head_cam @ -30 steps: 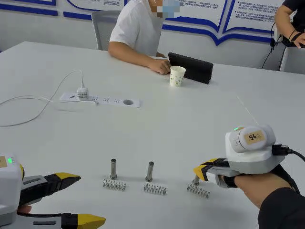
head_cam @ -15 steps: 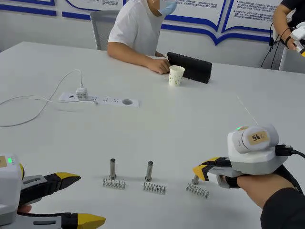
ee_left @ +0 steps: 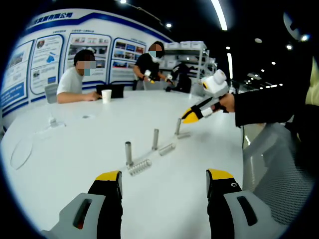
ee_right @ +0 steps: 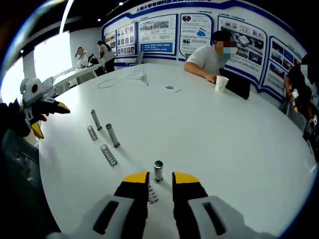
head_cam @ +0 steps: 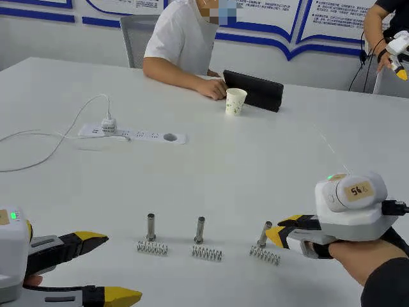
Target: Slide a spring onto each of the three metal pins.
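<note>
Backing rightward, the right gripper (head_cam: 275, 235) has uncovered the right pin (head_cam: 263, 234). Lower left, the left gripper (head_cam: 121, 267) gapes empty. At bottom centre the springs (head_cam: 207, 253) lie unthreaded before their pins (head_cam: 200, 229). Rightmost, that leaning pin, beside narrowly parted empty jaws, could topple if nudged.

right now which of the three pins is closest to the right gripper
The rightmost pin in the head view, just off the right gripper and its yellow tips. The middle pin and left pin stand farther along the row.
</note>
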